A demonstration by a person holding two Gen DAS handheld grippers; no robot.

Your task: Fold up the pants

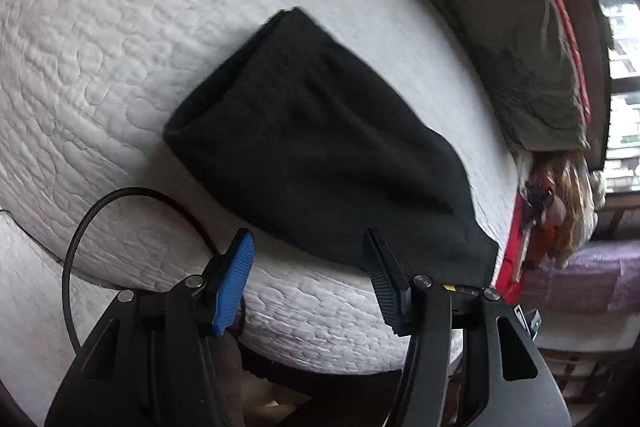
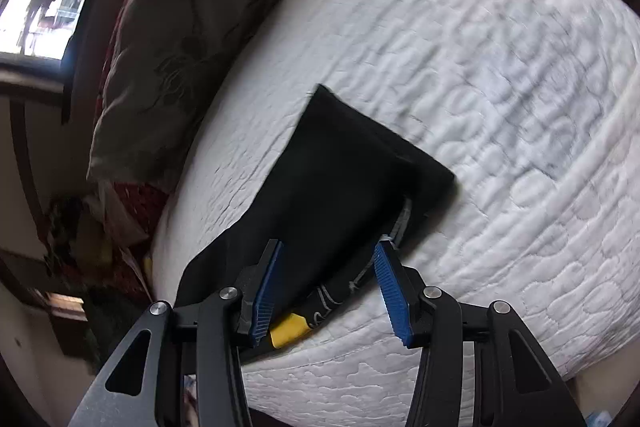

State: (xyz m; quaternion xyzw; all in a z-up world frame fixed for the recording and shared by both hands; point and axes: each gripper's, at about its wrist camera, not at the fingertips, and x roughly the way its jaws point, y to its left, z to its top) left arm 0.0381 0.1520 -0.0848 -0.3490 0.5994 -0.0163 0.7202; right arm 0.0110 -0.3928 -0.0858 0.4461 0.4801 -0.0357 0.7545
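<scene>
- Nearest each camera, the left gripper (image 1: 308, 259) and right gripper (image 2: 328, 279) had jaws spread, holding nothing.
- Just beyond lay the pants (image 1: 320, 147), folded on the mattress (image 1: 100, 47), long axis running away from the right gripper, which seemed nearer.
- Farthest sat a pillow (image 2: 176, 27).

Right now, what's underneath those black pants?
The black pants lie folded on a white quilted mattress, one end hanging over its edge. A yellow tag peeks out. Anything else beneath the cloth is hidden.
</scene>
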